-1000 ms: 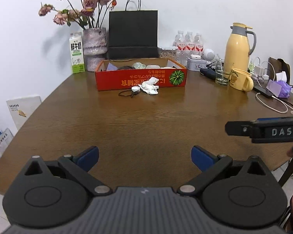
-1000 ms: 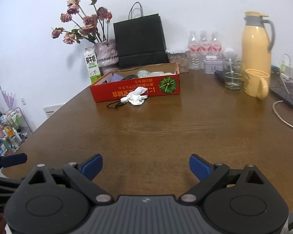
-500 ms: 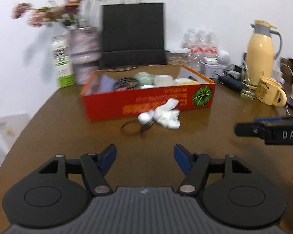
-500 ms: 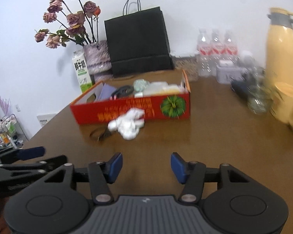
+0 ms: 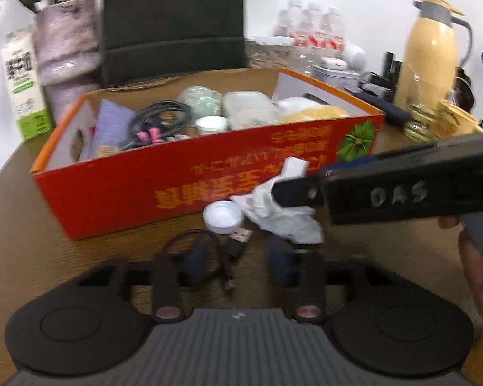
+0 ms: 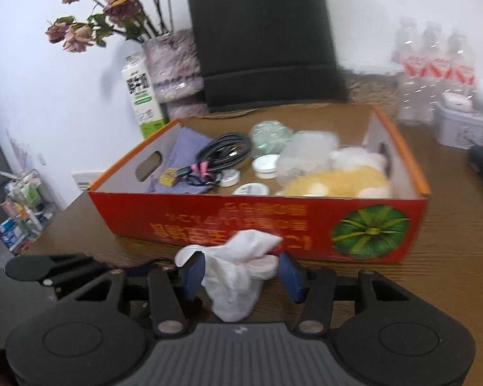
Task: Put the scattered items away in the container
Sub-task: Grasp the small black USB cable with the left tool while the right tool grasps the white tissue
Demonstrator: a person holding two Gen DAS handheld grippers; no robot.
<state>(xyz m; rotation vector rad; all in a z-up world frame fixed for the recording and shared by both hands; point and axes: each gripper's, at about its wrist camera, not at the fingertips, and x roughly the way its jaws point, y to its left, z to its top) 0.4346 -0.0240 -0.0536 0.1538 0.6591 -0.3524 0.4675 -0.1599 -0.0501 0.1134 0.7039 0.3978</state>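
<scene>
The red cardboard box (image 5: pixel 177 189) (image 6: pixel 209 215) stands open on the brown table, holding a coiled black cable, a purple cloth, lids and a yellow plush. In front of it lie a white crumpled wad (image 5: pixel 283 218) (image 6: pixel 235 276), a white cap (image 5: pixel 222 216) and a small black USB cable (image 5: pixel 232 247). My left gripper (image 5: pixel 240 263) is closing with the USB cable between its pads, which do not touch it. My right gripper (image 6: pixel 240 273) is closing too, its blue pads against both sides of the wad. One of its fingers (image 5: pixel 293 191) reaches over the wad from the right.
Behind the box stand a black paper bag (image 6: pixel 264 41), a vase of dried roses (image 6: pixel 174 64) and a milk carton (image 5: pixel 22 87). Water bottles (image 6: pixel 434 74), a yellow thermos (image 5: pixel 431 51) and a mug crowd the right. A person's hand (image 5: pixel 479 276) holds the right gripper.
Both grippers have come forward across the table up to the box, and both jaws have narrowed. The right one now brackets the white wad, and the left one brackets the USB cable.
</scene>
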